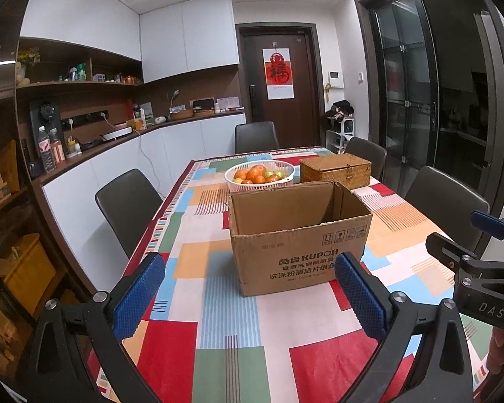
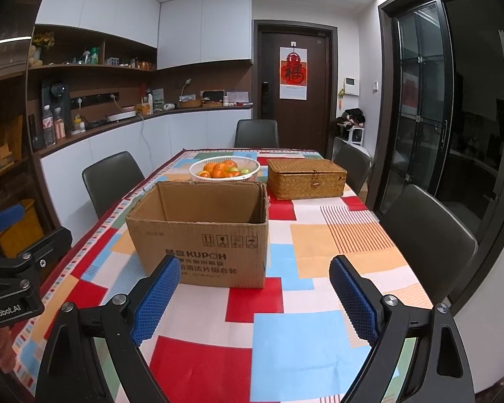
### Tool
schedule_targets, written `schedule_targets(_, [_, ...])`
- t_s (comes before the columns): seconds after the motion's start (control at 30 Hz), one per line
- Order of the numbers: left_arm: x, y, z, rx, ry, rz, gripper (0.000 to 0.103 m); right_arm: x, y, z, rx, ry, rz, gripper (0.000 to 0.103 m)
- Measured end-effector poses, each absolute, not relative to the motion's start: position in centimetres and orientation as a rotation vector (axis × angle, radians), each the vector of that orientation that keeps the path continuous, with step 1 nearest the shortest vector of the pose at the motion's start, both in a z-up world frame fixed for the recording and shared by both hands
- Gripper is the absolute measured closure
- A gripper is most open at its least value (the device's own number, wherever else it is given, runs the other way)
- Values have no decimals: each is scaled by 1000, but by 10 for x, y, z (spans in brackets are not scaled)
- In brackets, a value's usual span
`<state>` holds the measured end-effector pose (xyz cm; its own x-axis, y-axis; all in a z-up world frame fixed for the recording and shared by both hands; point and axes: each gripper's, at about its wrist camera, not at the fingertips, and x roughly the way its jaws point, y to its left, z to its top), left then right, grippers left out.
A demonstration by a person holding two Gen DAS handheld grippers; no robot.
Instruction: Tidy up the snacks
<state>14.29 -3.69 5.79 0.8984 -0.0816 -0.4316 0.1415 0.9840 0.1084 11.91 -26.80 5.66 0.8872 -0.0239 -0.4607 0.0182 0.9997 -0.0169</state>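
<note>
An open brown cardboard box [image 1: 299, 235] marked KUPOH stands on the table with the patchwork cloth; it also shows in the right wrist view [image 2: 201, 231]. Its inside bottom is hidden. Behind it stand a white basket of oranges and green fruit [image 1: 259, 175] [image 2: 224, 169] and a shut woven wicker box [image 1: 335, 170] [image 2: 306, 178]. My left gripper [image 1: 248, 294] is open and empty, hovering above the cloth just short of the cardboard box. My right gripper [image 2: 254, 297] is open and empty, at the box's near right corner. No loose snacks are visible.
Dark chairs stand around the table: left [image 1: 127, 208], far end [image 2: 256, 133], right [image 2: 426, 235]. A counter with bottles and appliances [image 1: 124, 134] runs along the left wall. Glass doors [image 2: 420, 100] are on the right. The patchwork cloth [image 2: 285, 336] spreads before the grippers.
</note>
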Motion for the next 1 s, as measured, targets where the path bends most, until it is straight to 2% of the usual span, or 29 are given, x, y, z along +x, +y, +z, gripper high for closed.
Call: schedule_targets(1.0, [139,-37,54,129,433,-115,0,119,-268,53,-18,487,-14,12])
